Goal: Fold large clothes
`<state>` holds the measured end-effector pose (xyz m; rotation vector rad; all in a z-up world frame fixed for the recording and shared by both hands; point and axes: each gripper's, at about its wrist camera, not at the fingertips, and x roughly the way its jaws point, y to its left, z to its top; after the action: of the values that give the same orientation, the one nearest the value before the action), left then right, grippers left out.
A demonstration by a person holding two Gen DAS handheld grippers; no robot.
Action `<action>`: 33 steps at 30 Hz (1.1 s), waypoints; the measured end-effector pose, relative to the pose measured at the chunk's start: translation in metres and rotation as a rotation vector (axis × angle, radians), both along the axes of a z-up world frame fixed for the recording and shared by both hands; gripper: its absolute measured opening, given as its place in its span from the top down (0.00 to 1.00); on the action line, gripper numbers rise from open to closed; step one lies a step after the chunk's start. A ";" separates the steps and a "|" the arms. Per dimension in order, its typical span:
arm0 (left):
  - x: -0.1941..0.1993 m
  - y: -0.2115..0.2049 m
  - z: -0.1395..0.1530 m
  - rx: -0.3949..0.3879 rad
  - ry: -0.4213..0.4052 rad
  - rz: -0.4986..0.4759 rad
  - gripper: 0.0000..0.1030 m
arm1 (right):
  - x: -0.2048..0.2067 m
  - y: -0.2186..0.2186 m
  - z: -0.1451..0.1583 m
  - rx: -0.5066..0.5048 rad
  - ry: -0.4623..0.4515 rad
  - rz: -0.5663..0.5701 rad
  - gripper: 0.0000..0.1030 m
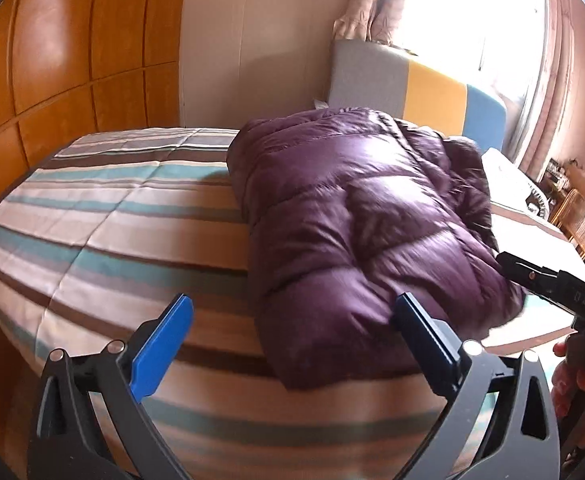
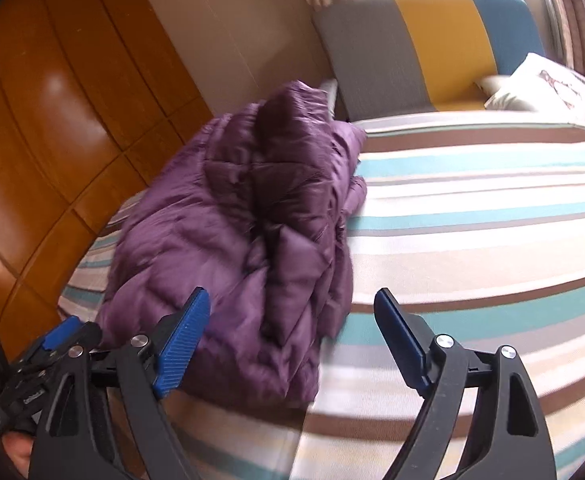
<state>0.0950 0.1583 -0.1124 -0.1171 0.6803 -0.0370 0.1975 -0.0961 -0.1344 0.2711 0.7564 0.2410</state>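
Note:
A purple quilted down jacket (image 1: 356, 220) lies folded into a thick bundle on the striped bed cover (image 1: 112, 216). My left gripper (image 1: 292, 312) is open and empty, hovering just before the bundle's near edge. My right gripper (image 2: 292, 308) is open and empty too, above the bundle's near right corner; the jacket (image 2: 244, 220) fills the left middle of its view. The right gripper's dark body (image 1: 552, 288) shows at the right edge of the left wrist view. The left gripper (image 2: 44, 352) shows at the lower left of the right wrist view.
A wooden wardrobe (image 1: 60, 48) stands along the bed's left side. A grey, yellow and blue headboard (image 2: 432, 44) is at the far end, with a white pillow (image 2: 540, 84) beside it. A bright curtained window (image 1: 472, 12) and wicker furniture (image 1: 576, 216) are at the right.

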 end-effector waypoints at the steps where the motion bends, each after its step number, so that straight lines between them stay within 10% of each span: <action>1: -0.005 -0.003 0.000 0.012 0.002 0.003 0.02 | -0.007 0.003 0.002 -0.011 -0.004 0.009 0.13; 6: -0.028 -0.025 0.004 0.139 0.026 0.004 0.02 | -0.044 0.016 0.011 -0.104 -0.056 0.039 0.03; 33: -0.099 -0.021 0.041 0.120 -0.086 0.114 0.02 | -0.108 0.028 0.035 -0.244 -0.203 -0.030 0.03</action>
<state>-0.0043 0.1369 -0.0715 -0.0383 0.5875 0.1076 0.0900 -0.0677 -0.0999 0.0253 0.5736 0.1428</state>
